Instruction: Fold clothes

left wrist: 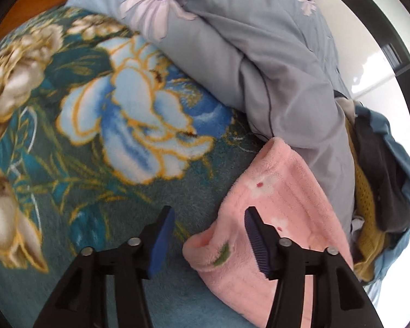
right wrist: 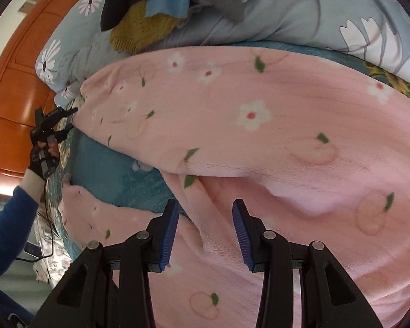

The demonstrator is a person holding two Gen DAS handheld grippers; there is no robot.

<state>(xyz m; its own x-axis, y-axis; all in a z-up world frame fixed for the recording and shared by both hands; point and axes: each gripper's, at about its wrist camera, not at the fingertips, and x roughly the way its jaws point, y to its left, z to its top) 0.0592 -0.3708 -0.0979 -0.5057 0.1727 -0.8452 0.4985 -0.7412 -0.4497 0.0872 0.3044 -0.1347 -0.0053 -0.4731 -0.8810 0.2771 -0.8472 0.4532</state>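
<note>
Lying spread across the bed (left wrist: 68,246), the pink fleece trousers (right wrist: 259,125) run lengthwise from the right gripper (right wrist: 205,235) at the wide waist end towards the left gripper (left wrist: 209,232) at a leg cuff. Both grippers hover with fingers parted, holding nothing. The left one has the cuff edge partly between its fingers, so it looks nearer a grasp.

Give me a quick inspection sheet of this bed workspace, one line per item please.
Surface: teal floral blanket on a bed.
Job's things: pink fleece pants spread flat, legs apart.
Clutter: grey-blue quilt; clothes pile on it.
Grippers: left tongs open at a pant-leg end, holding nothing; right tongs open over the pants.
Cables: black cable beside the bed.
Surroundings: orange wooden headboard; blue sleeve.
</note>
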